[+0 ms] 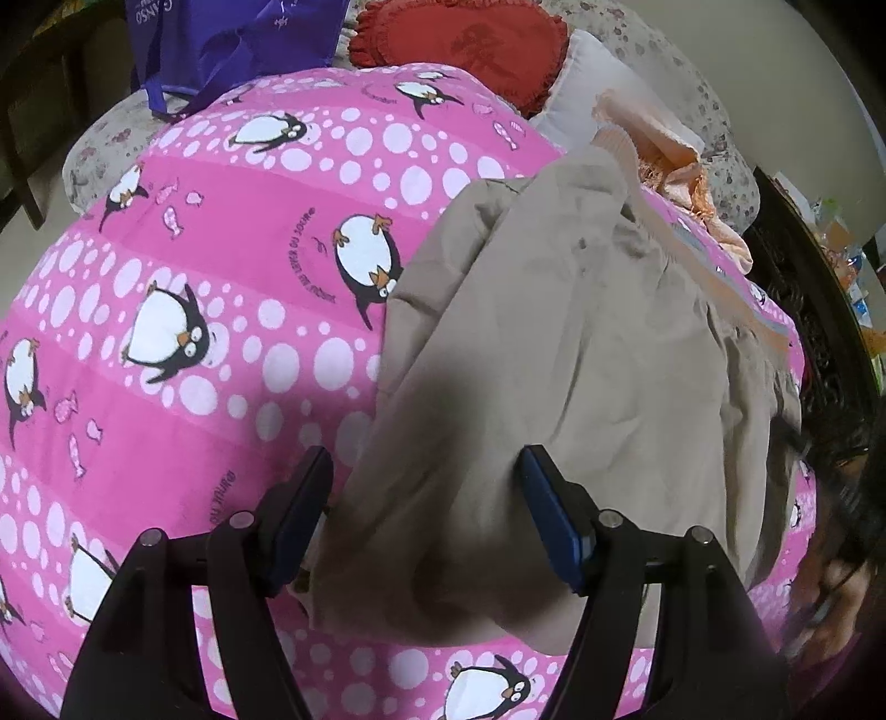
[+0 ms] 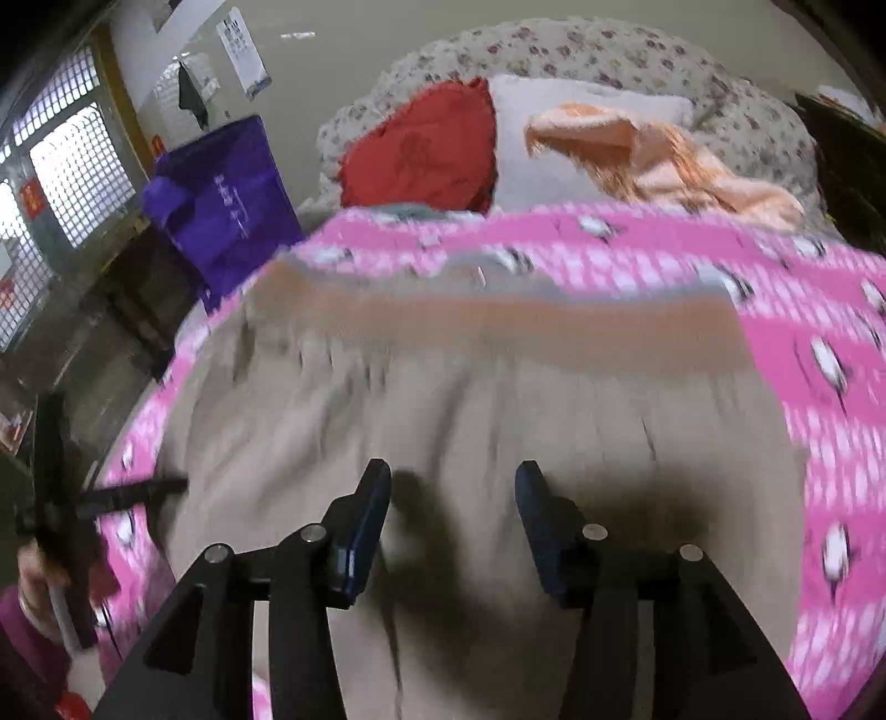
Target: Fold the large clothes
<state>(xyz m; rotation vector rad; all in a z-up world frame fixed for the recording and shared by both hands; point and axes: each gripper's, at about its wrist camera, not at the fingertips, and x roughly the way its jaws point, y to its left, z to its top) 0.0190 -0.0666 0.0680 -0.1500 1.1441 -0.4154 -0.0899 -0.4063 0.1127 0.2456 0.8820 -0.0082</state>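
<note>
A large beige cloth garment [image 1: 554,343] lies spread on a bed covered by a pink quilt printed with penguins and white dots [image 1: 183,354]. In the left wrist view the garment runs from the near edge up toward the head of the bed, rumpled into soft folds, with an orange and grey striped band [image 1: 736,293] along its far right side. In the right wrist view, which is smeared by motion blur, the same garment fills the middle and the band crosses its far edge.

The left tongs [image 1: 426,509] hang over the near end of the garment with their blue-padded fingers [image 1: 554,515] standing wide apart; a fold of the beige cloth lies between them, but the pads do not press on it. The right tongs [image 2: 451,520] are also parted, about half way, above the beige cloth, gripping nothing.

At the head of the bed lie a red heart-shaped cushion with a frilled edge [image 1: 470,44], a pale grey pillow [image 2: 554,144] and a peach-coloured fringed towel [image 2: 653,160], on a floral sheet [image 2: 581,50]. A purple fabric tote bag [image 2: 227,205] stands at the bed's far left corner. At the left edge of the right wrist view, a hand in a pink sleeve [image 2: 33,603] holds the other tool's black frame.
</note>
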